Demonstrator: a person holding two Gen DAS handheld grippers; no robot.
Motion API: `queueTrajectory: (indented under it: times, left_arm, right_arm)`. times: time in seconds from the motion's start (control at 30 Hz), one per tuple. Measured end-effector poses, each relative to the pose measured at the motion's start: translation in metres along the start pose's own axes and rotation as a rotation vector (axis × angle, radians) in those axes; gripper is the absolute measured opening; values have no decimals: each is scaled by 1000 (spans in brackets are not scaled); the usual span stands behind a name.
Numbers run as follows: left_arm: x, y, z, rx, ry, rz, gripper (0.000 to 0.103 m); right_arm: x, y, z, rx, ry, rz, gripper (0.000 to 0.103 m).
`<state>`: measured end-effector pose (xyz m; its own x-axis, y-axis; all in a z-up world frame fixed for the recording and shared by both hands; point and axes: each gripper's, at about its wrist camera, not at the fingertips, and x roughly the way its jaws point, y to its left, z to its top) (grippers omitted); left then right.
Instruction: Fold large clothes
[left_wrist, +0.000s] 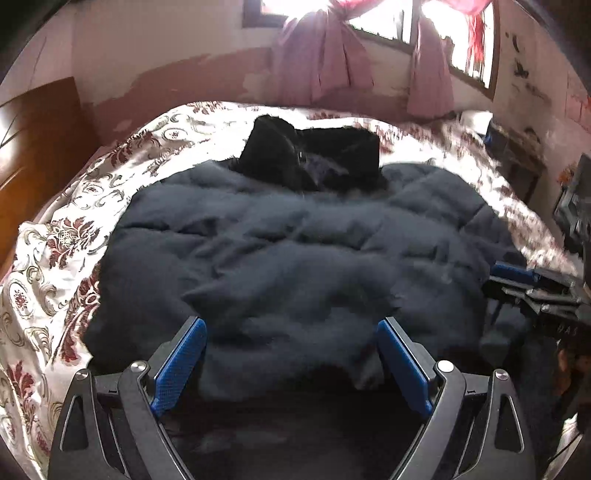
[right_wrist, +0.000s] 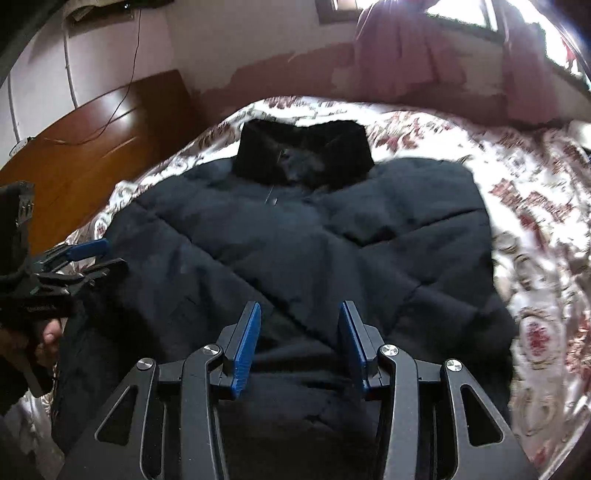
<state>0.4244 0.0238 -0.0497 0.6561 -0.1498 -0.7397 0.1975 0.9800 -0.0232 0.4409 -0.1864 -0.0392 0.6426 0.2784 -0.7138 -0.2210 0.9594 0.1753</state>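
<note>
A dark navy puffer jacket lies front up on the bed, sleeves folded across its body, with its black furry collar at the far end. My left gripper hovers over the jacket's near hem, jaws wide apart with nothing between the blue pads. In the right wrist view the jacket and collar fill the middle. My right gripper is open above the lower part, and no fabric is pinched. The left gripper shows at the jacket's left edge, held by a hand. The right gripper shows at the right.
The bed has a floral red and white cover around the jacket. A wooden headboard with a cable on it stands at the left. Pink curtains hang under a bright window behind the bed. Dark clutter sits at the far right.
</note>
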Motion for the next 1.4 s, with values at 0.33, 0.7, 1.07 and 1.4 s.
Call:
queueTrajectory:
  times: [0.33, 0.7, 1.07, 1.4]
  left_arm:
    - [28, -5, -9, 35, 34, 48, 94]
    - [43, -11, -17, 64, 31, 84, 96]
    - [32, -4, -11, 54, 4, 15, 103]
    - [4, 41, 30, -164, -31, -178, 103]
  right_arm:
    - [36, 0, -6, -48, 56, -16, 40]
    - [50, -2, -10, -69, 60, 23, 41]
    - [37, 3, -7, -104, 27, 28, 57]
    - [12, 15, 8, -245, 15, -23, 93]
